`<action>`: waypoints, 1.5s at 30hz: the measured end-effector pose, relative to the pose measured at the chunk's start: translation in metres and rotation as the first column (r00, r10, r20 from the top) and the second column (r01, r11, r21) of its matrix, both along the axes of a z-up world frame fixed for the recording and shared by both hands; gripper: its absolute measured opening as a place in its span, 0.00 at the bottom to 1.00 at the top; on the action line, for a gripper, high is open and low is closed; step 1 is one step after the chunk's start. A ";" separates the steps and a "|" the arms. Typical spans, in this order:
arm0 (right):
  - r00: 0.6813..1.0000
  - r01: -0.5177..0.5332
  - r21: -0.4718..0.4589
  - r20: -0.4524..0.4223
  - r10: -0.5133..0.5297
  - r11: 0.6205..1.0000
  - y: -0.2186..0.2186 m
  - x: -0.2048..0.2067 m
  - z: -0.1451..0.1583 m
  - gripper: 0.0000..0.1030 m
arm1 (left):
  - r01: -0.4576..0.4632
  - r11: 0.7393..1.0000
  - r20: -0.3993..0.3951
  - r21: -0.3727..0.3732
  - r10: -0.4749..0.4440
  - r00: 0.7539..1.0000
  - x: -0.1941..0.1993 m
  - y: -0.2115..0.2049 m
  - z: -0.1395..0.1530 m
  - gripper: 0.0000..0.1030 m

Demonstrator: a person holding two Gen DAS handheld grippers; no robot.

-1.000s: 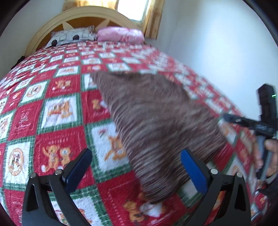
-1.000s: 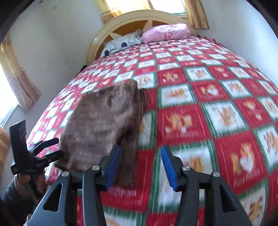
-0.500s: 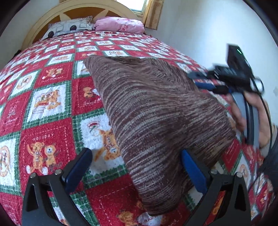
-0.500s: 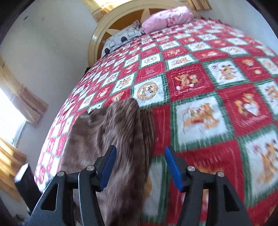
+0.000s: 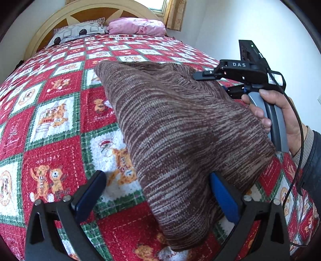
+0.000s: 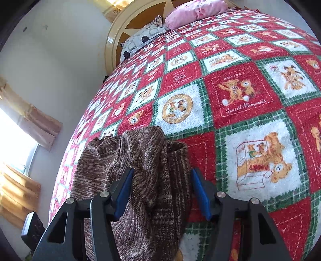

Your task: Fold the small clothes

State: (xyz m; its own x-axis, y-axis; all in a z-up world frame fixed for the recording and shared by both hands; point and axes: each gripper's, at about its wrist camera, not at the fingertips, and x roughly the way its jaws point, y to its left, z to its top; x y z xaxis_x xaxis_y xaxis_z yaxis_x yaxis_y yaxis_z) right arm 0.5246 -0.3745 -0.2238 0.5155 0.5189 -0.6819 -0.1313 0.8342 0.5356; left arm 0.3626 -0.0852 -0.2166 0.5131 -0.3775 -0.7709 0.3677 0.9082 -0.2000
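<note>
A brown striped knit garment (image 5: 176, 128) lies on the red, white and green patchwork bedspread (image 5: 58, 120). In the left wrist view my left gripper (image 5: 158, 192) is open, its jaws wide around the garment's near corner. The right gripper (image 5: 224, 82) shows at the garment's far right edge, held by a hand. In the right wrist view the right gripper (image 6: 160, 192) is open, its blue pads on either side of a bunched edge of the garment (image 6: 140, 174), not pinching it.
A grey patterned pillow (image 5: 78, 32) and a pink pillow (image 5: 138, 26) lie against the wooden headboard (image 5: 86, 16). White walls stand on both sides of the bed. A curtained window (image 6: 18, 140) is on the left in the right wrist view.
Both grippers have moved in toward the garment. The right gripper went from beside it to straddling its edge; the left gripper's right pad now sits against the near corner.
</note>
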 end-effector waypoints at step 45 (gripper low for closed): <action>0.965 -0.116 -0.062 0.229 0.128 0.991 0.113 -0.075 0.095 0.18 | -0.032 0.989 0.114 -0.141 0.048 0.992 -0.070 0.091 0.073 0.20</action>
